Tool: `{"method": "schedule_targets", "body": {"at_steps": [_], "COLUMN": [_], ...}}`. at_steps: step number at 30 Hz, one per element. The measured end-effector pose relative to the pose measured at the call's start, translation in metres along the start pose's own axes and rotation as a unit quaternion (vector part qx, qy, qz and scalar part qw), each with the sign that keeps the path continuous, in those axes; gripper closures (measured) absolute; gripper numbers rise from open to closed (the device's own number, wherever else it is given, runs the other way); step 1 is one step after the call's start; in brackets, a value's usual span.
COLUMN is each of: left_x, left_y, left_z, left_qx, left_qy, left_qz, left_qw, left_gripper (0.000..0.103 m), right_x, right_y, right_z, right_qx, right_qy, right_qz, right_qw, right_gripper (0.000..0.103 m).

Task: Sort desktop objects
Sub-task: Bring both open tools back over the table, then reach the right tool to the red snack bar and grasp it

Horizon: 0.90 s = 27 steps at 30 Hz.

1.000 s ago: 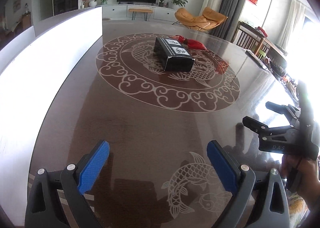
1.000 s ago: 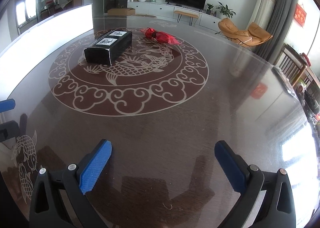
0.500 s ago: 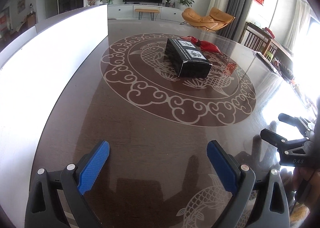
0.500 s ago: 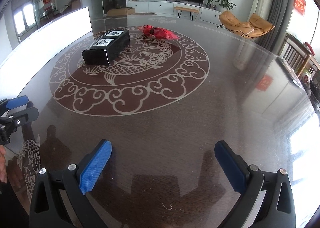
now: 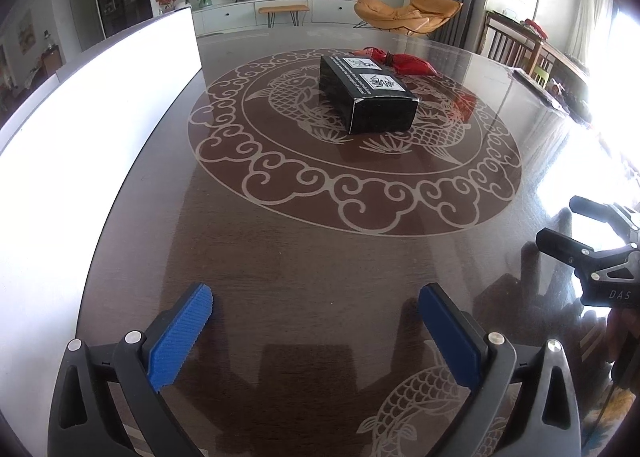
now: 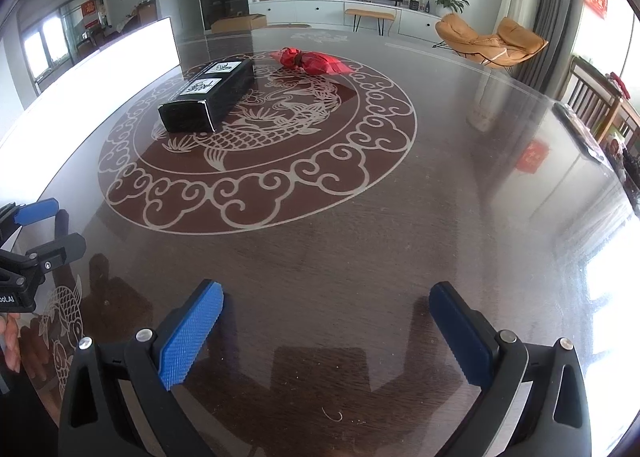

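Black box [image 5: 366, 95] closed, contents unseen, lies on table [image 5: 304, 257] medallion; red bundle [image 5: 402, 61] right behind it, too blurry to identify. Left gripper [image 5: 316, 331] spread, empty. Right gripper [image 6: 326, 327] spread, empty, half cut off in left view. Box looms nearer than before.

We've moved both grippers in toward the middle of the table [image 5: 304, 265]. The box [image 5: 366, 95] looks bigger and nearer in our left view now, and the left gripper [image 6: 42, 227] pokes further into the right view's edge.
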State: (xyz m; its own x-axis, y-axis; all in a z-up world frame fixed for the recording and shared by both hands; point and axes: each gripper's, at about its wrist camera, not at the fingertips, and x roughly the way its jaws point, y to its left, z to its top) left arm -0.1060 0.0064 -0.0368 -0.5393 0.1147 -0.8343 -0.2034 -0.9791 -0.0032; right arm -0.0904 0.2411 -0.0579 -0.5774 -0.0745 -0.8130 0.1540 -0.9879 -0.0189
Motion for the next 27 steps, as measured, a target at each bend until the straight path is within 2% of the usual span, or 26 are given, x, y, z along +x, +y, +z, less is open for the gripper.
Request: {"method": "schedule_targets", "body": {"at_steps": [9,13,15,17,21,25,27], "left_x": [0.005,0.004,0.004,0.004,0.004,0.003,0.003], "left_y": [0.004,0.003,0.003,0.004,0.003,0.003,0.003], "left_z": [0.006,0.005,0.006,0.006,0.005,0.004,0.004], "left_qx": [0.006,0.005,0.005,0.005,0.004,0.003,0.003], "left_qy": [-0.009,-0.010,-0.011,-0.011,-0.012,-0.012,-0.012], "left_qz": [-0.007,-0.004,-0.004,-0.004,-0.002,-0.002,-0.002], "left_qw": [0.9999,0.9999,0.9999,0.9999,0.9999,0.9999,0.9999], "left_gripper": [0.000,0.000,0.000,0.000,0.000,0.000,0.000], "right_x": [0.000,0.009,0.020,0.029,0.058,0.089,0.109], "right_y": [-0.002,-0.003,-0.012,-0.023,-0.027,-0.013,-0.004], "right_z": [0.001,0.015,0.037,0.068,0.137,0.187,0.202], "right_qx": [0.004,-0.021,-0.020,-0.021,-0.058,-0.119,-0.133], "right_qy": [0.003,0.010,0.010,-0.010,-0.025,-0.025,0.001], "right_qz": [0.006,0.021,0.000,-0.015,-0.066,-0.026,-0.005], "right_qw": [1.000,1.000,1.000,1.000,0.996,0.992,0.991], "right_gripper": [0.000,0.000,0.000,0.000,0.000,0.000,0.001]}}
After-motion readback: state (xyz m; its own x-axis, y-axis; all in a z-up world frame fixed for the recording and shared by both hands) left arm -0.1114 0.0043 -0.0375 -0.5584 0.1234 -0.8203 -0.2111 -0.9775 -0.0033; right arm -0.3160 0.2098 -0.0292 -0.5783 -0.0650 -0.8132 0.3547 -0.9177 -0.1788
